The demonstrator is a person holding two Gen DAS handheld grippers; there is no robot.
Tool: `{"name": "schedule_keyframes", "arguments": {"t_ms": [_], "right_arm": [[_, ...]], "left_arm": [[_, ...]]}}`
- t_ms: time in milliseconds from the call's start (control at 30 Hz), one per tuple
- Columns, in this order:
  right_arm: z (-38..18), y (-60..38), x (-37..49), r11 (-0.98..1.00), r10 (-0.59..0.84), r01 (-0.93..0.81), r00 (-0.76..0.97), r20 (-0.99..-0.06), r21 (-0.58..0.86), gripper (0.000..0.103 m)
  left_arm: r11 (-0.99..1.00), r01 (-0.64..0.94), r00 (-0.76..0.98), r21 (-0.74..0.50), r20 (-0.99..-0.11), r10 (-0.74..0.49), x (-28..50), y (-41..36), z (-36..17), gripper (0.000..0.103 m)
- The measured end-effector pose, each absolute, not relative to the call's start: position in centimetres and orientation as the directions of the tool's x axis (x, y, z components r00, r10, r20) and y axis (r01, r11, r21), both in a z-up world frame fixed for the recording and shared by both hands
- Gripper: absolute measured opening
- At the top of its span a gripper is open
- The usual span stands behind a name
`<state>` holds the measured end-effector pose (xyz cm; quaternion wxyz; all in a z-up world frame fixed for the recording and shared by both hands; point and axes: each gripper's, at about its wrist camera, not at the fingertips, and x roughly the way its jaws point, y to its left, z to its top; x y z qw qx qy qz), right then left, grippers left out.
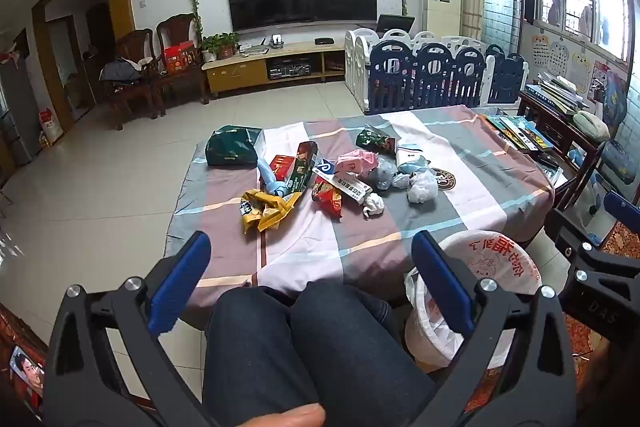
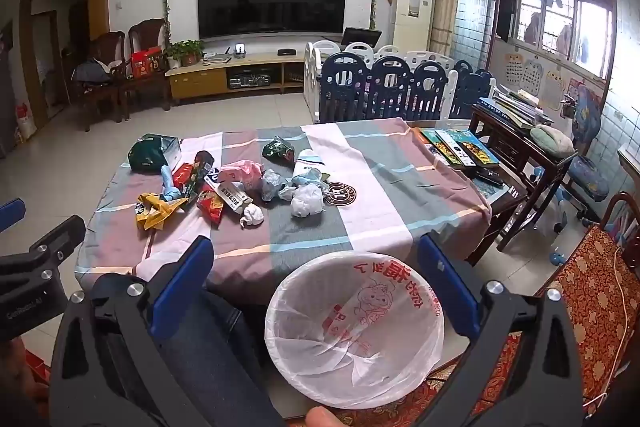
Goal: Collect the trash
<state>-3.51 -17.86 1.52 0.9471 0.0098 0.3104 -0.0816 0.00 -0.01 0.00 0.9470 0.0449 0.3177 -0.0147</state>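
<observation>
Several pieces of trash lie in a loose heap on the checked tablecloth (image 1: 320, 251): a yellow wrapper (image 1: 266, 209), a red snack bag (image 1: 329, 198), a crumpled white paper ball (image 1: 373, 205), a pink bag (image 1: 356, 161) and a white plastic bag (image 1: 422, 187). The yellow wrapper (image 2: 156, 213) and the paper ball (image 2: 253, 215) also show in the right wrist view. A bin lined with a white printed bag (image 2: 354, 331) stands by the near table edge. My left gripper (image 1: 312, 253) hovers open above the person's knees, short of the heap. My right gripper (image 2: 316, 259) hangs open over the bin, empty.
A dark green bag (image 1: 232, 147) sits at the table's far left. Books (image 2: 460, 147) cover its right end, beside a dark wooden side table (image 2: 516, 131). A red patterned seat (image 2: 592, 291) is at my right. A playpen fence (image 1: 436, 75) stands behind the table.
</observation>
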Motion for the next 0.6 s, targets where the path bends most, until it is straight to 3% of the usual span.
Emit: {"name": "schedule_keyframes", "arguments": {"t_ms": [600], "right_arm": [[1.3,-17.7,-3.3,0.989,-0.127,0.147,0.788,-0.602,-0.016,0.1]], "left_arm": [[0.995,0.066,0.797,0.073,-0.604,-0.008,-0.3,-0.4,0.0,0.1]]}}
